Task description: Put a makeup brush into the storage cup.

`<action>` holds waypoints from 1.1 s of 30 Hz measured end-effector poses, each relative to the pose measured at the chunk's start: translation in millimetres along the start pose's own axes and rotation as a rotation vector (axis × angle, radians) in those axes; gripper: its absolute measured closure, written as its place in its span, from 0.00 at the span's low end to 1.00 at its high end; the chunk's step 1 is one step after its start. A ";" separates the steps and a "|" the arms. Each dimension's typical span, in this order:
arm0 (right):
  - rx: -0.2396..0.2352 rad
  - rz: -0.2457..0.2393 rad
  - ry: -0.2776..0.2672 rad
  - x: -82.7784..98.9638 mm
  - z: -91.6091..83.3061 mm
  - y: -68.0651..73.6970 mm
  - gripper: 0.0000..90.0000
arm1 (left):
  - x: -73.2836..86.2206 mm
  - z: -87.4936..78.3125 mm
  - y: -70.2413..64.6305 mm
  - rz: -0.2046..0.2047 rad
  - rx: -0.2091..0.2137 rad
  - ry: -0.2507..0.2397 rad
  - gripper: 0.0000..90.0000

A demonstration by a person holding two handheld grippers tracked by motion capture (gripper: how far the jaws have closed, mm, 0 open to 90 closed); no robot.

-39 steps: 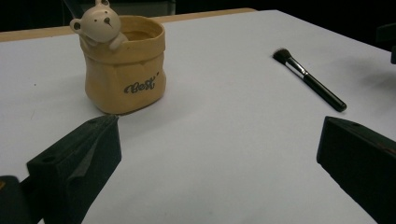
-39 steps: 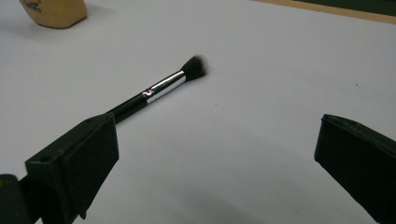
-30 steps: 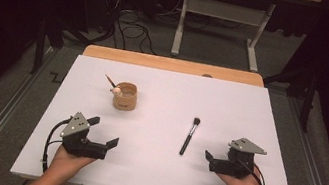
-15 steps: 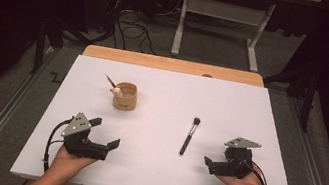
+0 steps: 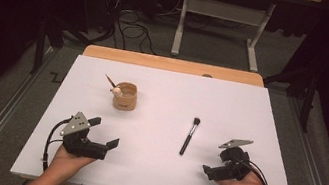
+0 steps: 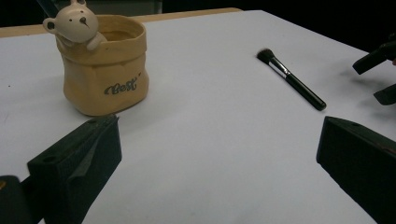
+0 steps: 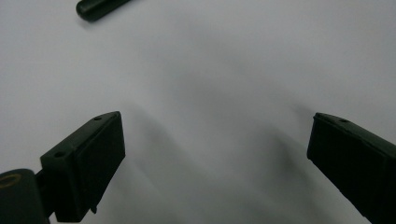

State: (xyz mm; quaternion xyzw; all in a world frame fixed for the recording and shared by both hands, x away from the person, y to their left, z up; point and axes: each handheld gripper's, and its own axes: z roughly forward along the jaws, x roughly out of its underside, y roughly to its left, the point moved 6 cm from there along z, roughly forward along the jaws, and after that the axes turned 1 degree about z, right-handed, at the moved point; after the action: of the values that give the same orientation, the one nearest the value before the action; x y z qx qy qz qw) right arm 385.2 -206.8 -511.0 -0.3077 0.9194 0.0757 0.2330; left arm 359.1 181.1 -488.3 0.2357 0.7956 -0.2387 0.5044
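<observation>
High view: both tongs rest low near the person's edge of the white surface (image 5: 166,98), one in each hand. The left tongs (image 5: 103,135) have their jaws spread wide with nothing between them, and the right tongs (image 5: 208,172) are likewise spread and hold nothing. A black brush (image 5: 189,136) lies flat on the surface ahead of the right tongs and a little toward the left ones, near but not touching, its bristle head at the far end and its handle end pointing back toward the person. Ahead of the left tongs, well apart, stands a tan pot (image 5: 125,96), upright, with a small bear figure (image 5: 115,91) on its rim on the side away from the brush. In the left gripper view the pot (image 6: 107,65) stands just beyond the left-hand jaw, with the bear (image 6: 76,23) leaning over its lip and dark lettering on its front; the brush (image 6: 292,80) lies farther off toward the other jaw, aslant. In the right gripper view the two jaws stand far apart over bare surface, and the rounded handle end of the brush (image 7: 95,8) shows at the top edge, beyond the left-hand jaw.
</observation>
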 end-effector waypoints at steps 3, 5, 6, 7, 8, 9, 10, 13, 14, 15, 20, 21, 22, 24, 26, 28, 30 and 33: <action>-0.002 -0.006 0.036 2.1 -0.8 0.3 0.06 | -0.2 -0.5 0.1 0.011 -0.008 -0.004 0.01; -0.008 -0.001 0.057 3.0 -2.0 0.1 0.06 | -0.9 -0.9 -0.1 0.012 -0.011 -0.015 0.01; -0.011 0.004 0.069 3.6 -2.3 0.0 0.07 | -1.2 -1.2 -0.3 0.016 -0.011 -0.017 0.01; -0.009 -0.003 0.083 4.1 -2.7 -0.4 0.07 | -1.3 -1.5 -0.4 0.018 -0.011 -0.016 0.01; -0.009 -0.002 0.096 4.3 -3.4 0.1 0.07 | -1.3 -1.4 -0.6 0.017 -0.010 -0.018 0.01; -0.008 -0.007 0.105 4.2 -4.2 0.0 0.07 | -1.3 -1.3 -0.8 0.018 -0.009 -0.018 0.01; -0.010 -0.012 0.117 4.0 -5.1 -0.1 0.08 | -1.3 -1.3 -1.0 0.019 -0.008 -0.018 0.01; -0.019 -0.015 0.150 3.0 -7.2 1.4 0.08 | -1.6 -1.4 -2.0 0.024 -0.002 -0.024 0.01; -0.024 -0.016 0.163 2.7 -7.8 2.3 0.08 | -1.6 -1.5 -2.4 0.026 -0.001 -0.024 0.01; -0.024 -0.009 0.180 2.9 -8.4 3.7 0.08 | -1.5 -1.2 -2.9 0.026 0.002 -0.024 0.01; -0.027 -0.033 0.230 1.8 -6.4 6.2 0.08 | -0.5 0.3 -5.8 0.032 0.016 -0.016 0.01; -0.028 -0.032 0.242 1.8 -5.9 7.0 0.08 | -0.6 0.4 -6.6 0.034 0.020 -0.018 0.01; -0.023 -0.038 0.256 1.8 -5.9 7.0 0.08 | -0.7 0.6 -7.4 0.035 0.021 -0.019 0.01; -0.025 -0.043 0.271 0.7 -5.5 7.7 0.08 | -0.7 0.8 -8.4 0.037 0.024 -0.020 0.01; -0.026 -0.044 0.285 -0.8 -6.0 8.0 0.09 | -0.8 1.2 -9.0 0.037 0.027 -0.020 0.01; -0.025 -0.037 0.300 -2.3 -7.0 8.5 0.09 | -0.5 1.1 -8.8 0.037 0.027 -0.018 0.01; -0.022 -0.050 0.317 -4.5 -8.2 7.8 0.09 | -0.8 0.8 -8.4 0.036 0.025 -0.020 0.01; -0.019 -0.053 0.315 -9.8 -9.9 8.5 0.10 | -1.0 0.3 -8.4 0.034 0.027 -0.022 0.01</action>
State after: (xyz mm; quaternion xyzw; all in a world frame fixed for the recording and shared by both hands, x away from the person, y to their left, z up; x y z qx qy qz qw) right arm 383.2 -197.6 -497.7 -0.3421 0.9354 0.0288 0.0848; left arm 354.5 174.3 -486.3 0.2533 0.7827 -0.2434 0.5138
